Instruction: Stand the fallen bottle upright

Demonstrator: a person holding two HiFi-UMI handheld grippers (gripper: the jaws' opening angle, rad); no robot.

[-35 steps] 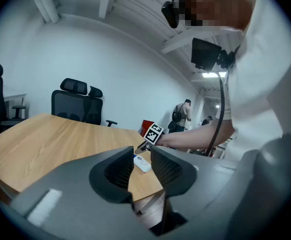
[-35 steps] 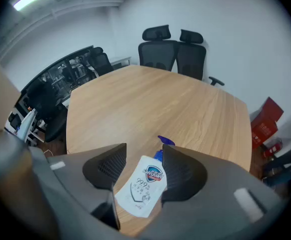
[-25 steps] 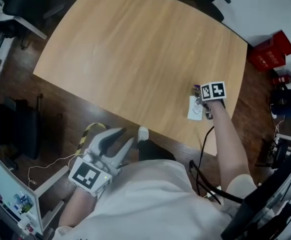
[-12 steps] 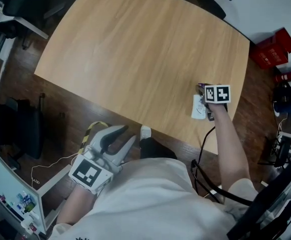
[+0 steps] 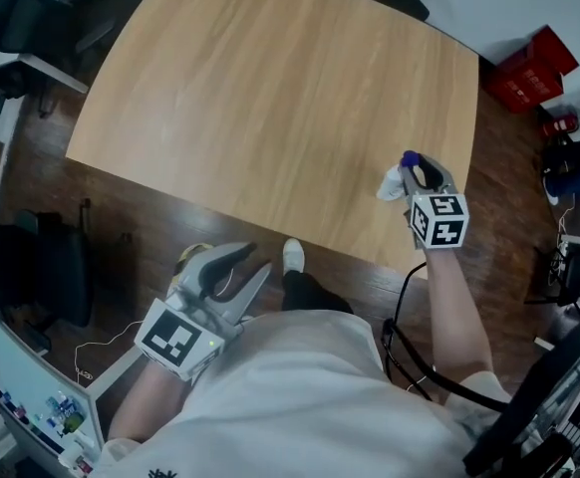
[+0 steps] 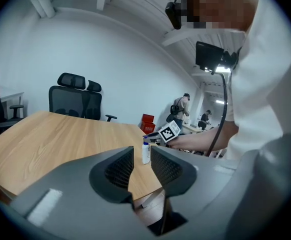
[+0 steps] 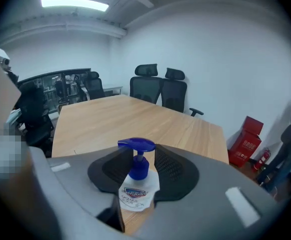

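Your right gripper (image 7: 141,160) is clamped on the bottle (image 7: 134,190), one jaw pressed against each side of its white shoulder, just under the blue collar, with the blue pump head (image 7: 136,144) rising clear above the jaws. In the head view the bottle (image 5: 393,184) sits at the near right part of the wooden surface (image 5: 270,98), close to its edge, and from your left gripper's view it looks close to upright, though you cannot tell from any view whether its base is down on the wood or just above it. Your left gripper (image 5: 235,269) hangs off the surface near your body, jaws a little apart with nothing between them. This is a small plastic pump bottle, so expect it to be light, with smooth, slightly slippery label faces and walls that may give if you squeeze hard. The neck and pump are the weak parts: the head can swivel or press down, so it is a poor place to hold. The shoulder, where you have it, is likely the stiffest spot and lets you steer the tilt well. The base looks narrow for its height, so judge it easy to tip; bring the base flat onto the wood, away from the edge, before you let the jaws go
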